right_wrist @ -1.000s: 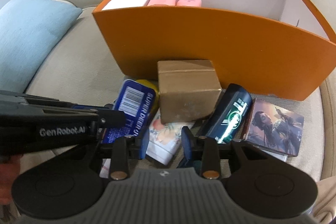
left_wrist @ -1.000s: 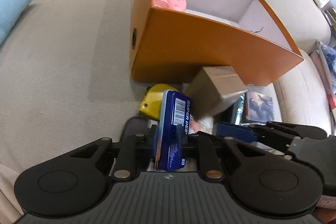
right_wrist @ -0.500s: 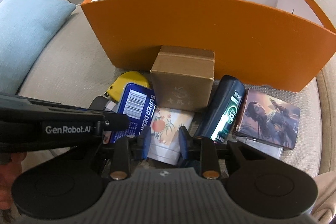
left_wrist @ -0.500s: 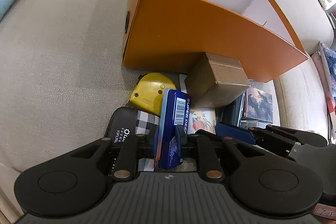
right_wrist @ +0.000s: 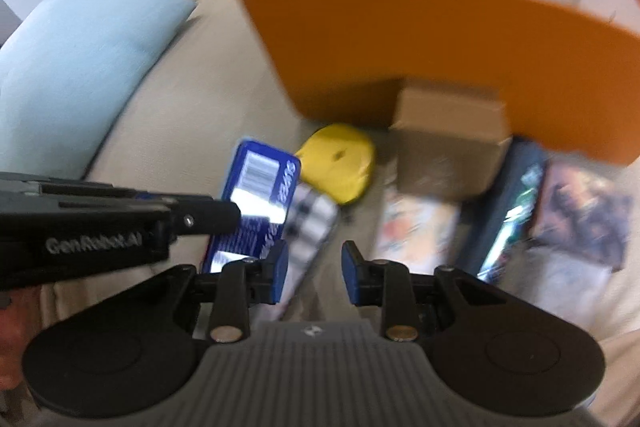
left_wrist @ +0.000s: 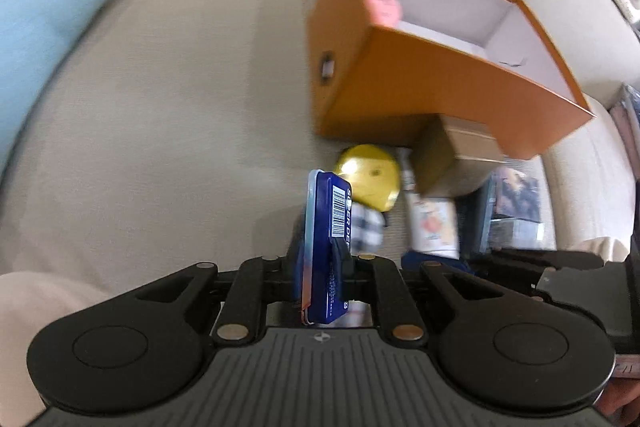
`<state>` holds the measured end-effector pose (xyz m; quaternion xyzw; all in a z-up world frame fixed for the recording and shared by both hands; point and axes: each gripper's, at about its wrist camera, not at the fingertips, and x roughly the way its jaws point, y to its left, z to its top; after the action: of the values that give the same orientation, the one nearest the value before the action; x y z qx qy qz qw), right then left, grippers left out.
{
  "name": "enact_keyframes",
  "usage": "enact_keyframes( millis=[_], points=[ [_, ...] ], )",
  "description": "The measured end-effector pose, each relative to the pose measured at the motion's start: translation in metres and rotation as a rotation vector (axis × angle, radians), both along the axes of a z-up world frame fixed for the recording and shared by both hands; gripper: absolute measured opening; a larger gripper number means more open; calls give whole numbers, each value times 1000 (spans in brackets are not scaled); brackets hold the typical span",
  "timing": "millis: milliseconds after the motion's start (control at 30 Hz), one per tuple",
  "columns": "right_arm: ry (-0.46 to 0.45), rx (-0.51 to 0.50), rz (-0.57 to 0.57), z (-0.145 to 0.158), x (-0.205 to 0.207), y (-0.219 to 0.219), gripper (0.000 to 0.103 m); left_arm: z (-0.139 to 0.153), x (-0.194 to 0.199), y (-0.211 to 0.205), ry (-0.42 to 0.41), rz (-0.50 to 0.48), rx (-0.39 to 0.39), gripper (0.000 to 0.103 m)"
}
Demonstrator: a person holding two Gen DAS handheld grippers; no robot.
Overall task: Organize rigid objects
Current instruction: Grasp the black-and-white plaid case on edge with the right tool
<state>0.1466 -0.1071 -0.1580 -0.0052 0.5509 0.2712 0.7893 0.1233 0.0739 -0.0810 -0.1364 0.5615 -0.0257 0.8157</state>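
between left hand-held gripper (left_wrist: 320, 263) fingers, upright blue tin (left_wrist: 326, 247)

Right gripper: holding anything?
No. The right gripper has its jaws apart with nothing between them; the blue tin is clamped by the left gripper instead.
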Motion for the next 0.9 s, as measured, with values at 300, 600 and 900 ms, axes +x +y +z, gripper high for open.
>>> enact_keyframes(
  millis=[300, 600, 900],
  points=[
    [215, 23, -101, -33, 13, 7, 44, -10, -7, 29, 18, 38, -10, 15],
    [251, 37, -142, -44, 23, 20, 61, -16, -5, 30, 25, 46, -28, 15],
    [160, 7, -83, -31, 18, 31, 34, -21, -1, 23, 69, 43, 27, 17]
  ],
)
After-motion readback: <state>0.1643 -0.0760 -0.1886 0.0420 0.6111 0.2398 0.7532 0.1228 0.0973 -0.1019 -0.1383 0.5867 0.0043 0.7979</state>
